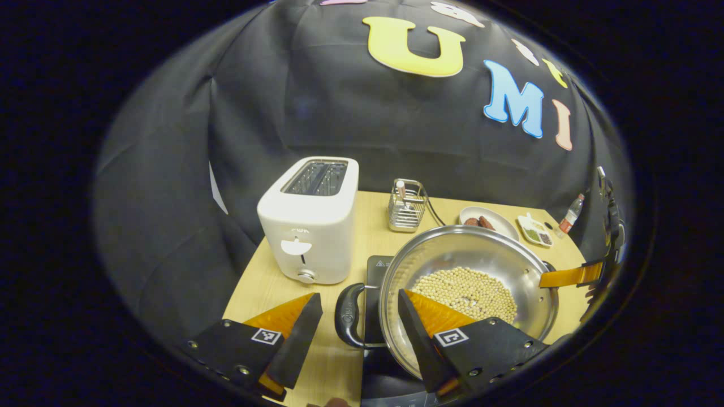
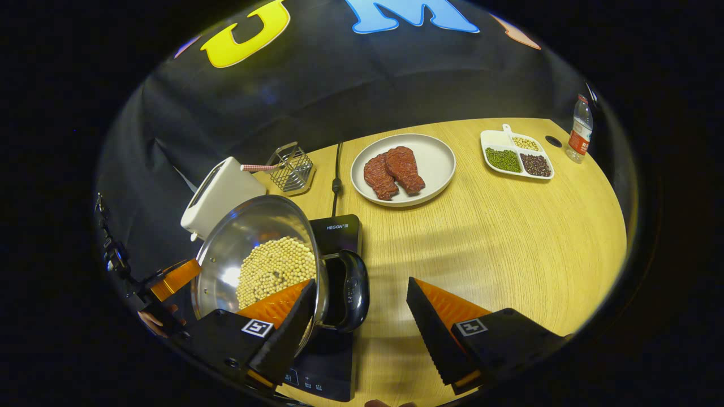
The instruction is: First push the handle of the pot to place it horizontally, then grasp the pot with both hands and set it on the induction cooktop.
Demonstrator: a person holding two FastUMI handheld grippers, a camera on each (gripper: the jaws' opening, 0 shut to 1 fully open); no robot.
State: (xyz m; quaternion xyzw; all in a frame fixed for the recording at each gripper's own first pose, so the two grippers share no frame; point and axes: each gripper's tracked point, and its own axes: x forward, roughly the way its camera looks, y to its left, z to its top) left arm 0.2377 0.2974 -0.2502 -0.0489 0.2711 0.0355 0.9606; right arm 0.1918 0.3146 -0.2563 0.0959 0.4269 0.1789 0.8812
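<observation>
A steel pot (image 1: pixel 469 254) with pale beans inside stands over the black induction cooktop (image 1: pixel 376 265); whether its base touches the cooktop I cannot tell. My left gripper (image 1: pixel 358 297) is open, its fingers on either side of the pot's black loop handle (image 1: pixel 346 316) without pressing on it. In the right gripper view the pot (image 2: pixel 254 249) is at lower left over the cooktop (image 2: pixel 339 232). My right gripper (image 2: pixel 361 282) is open too, and the opposite handle (image 2: pixel 353 291) lies between its fingers. Each gripper shows small beyond the pot's far rim in the other's view.
A white toaster (image 1: pixel 311 220) stands left of the cooktop, a wire holder (image 1: pixel 406 206) behind it. Farther back sit a plate of meat (image 2: pixel 403 169), a divided dish of beans (image 2: pixel 516 155) and a bottle (image 2: pixel 580 133). A power cord (image 2: pixel 337 169) runs back from the cooktop.
</observation>
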